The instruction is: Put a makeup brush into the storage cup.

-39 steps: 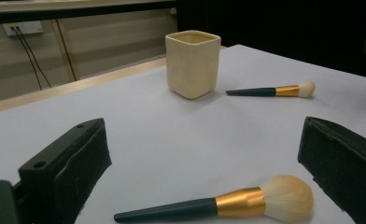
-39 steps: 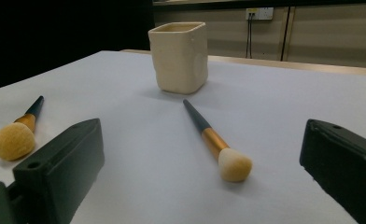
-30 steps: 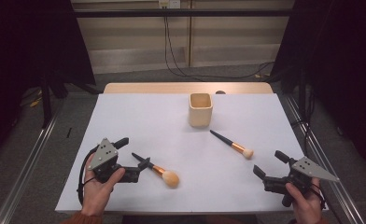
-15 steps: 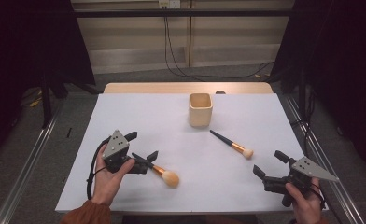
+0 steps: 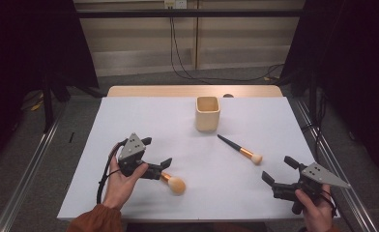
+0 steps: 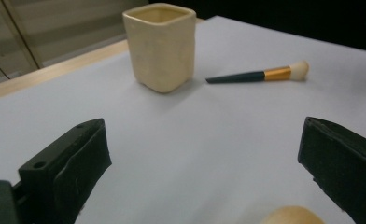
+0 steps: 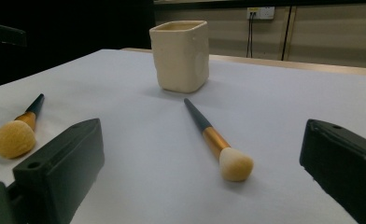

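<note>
Brush (image 5: 170,180) with the round head is lying on the desk (image 5: 202,159) at the left gripper (image 5: 157,164), whose jaws are standing wide, unclenched, straddling its handle. Closing squarely on the handle, not the bristles, appears advisable. Right gripper (image 5: 279,171) is resting released.

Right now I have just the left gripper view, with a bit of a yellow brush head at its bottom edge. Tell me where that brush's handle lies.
Observer: In the high view, the round brush has its handle running back under the left gripper.
Operator: Report the right gripper.
Observer: The right gripper is open and holds nothing.
Operator: Say how it stands to the slim brush.
Observer: They are apart. The slim brush lies ahead of it, with the head end nearest.
</note>
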`<state>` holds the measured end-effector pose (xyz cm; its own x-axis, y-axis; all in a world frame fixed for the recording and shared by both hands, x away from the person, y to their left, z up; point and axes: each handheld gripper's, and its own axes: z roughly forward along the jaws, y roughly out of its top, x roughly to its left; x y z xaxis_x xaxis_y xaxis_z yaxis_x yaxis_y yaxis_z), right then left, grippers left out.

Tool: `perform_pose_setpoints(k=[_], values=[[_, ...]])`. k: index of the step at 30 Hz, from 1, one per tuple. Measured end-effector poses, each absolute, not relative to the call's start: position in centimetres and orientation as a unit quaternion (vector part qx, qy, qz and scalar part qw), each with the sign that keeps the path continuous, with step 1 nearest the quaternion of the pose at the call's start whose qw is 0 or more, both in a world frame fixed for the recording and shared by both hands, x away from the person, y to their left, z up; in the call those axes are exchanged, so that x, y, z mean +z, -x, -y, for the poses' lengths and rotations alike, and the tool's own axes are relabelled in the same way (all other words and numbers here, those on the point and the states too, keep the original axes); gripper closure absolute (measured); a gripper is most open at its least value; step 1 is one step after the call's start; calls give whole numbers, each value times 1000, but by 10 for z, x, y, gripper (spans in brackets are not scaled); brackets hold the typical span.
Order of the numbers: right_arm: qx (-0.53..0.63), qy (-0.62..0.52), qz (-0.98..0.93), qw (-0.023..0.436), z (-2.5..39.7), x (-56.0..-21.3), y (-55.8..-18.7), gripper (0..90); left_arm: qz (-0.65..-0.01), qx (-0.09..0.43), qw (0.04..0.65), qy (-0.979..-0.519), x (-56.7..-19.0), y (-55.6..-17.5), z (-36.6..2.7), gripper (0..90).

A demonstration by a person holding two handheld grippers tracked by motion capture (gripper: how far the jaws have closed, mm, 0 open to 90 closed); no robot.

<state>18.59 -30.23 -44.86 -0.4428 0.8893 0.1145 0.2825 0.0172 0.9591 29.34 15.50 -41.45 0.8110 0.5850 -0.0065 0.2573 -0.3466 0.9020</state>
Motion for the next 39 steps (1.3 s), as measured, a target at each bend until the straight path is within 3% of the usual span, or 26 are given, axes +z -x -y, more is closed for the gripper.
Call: perform_pose_setpoints(k=[26,39], values=[[540,-443,-659,279,302,-449,-186,0,-232,114,399,-880,-406,-319,-167,26],[539,-444,-659,279,302,-449,-186,0,-182,90,322,-925,-406,-327,-162,36]])
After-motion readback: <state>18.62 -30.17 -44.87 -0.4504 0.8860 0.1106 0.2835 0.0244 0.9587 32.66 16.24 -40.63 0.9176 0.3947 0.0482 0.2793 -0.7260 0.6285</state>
